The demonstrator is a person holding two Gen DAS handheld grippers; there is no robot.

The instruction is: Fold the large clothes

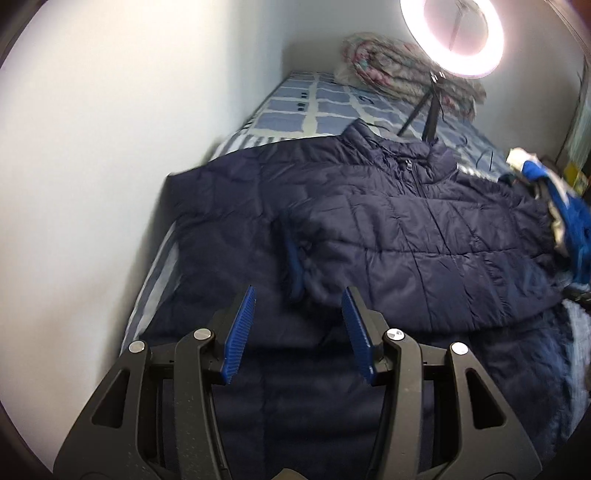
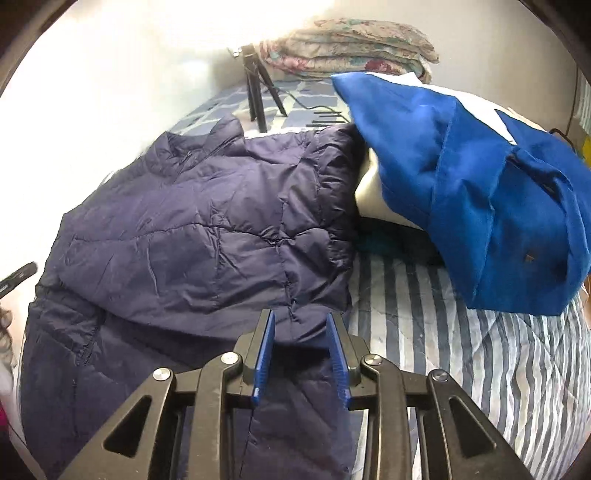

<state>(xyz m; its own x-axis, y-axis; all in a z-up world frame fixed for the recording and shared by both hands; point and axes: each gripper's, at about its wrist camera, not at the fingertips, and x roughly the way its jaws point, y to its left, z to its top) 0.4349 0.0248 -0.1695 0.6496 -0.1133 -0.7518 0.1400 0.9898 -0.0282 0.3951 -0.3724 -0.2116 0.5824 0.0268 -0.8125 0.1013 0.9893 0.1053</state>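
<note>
A dark navy quilted puffer jacket (image 1: 369, 229) lies spread on the bed, collar toward the far end, with one sleeve folded across its front. It also shows in the right wrist view (image 2: 192, 236). My left gripper (image 1: 298, 295) is open and empty, hovering over the jacket's lower part near a blue-lined sleeve cuff (image 1: 293, 258). My right gripper (image 2: 300, 317) is open, its blue pads on either side of the jacket's right edge without pinching it.
The bed has a striped and checked blue cover (image 2: 443, 332). A blue and white garment (image 2: 480, 184) lies piled at the right. A folded floral quilt (image 2: 351, 44) sits at the far end. A ring light (image 1: 452, 33) stands on a small tripod (image 2: 258, 88). A white wall (image 1: 110, 147) runs along the left.
</note>
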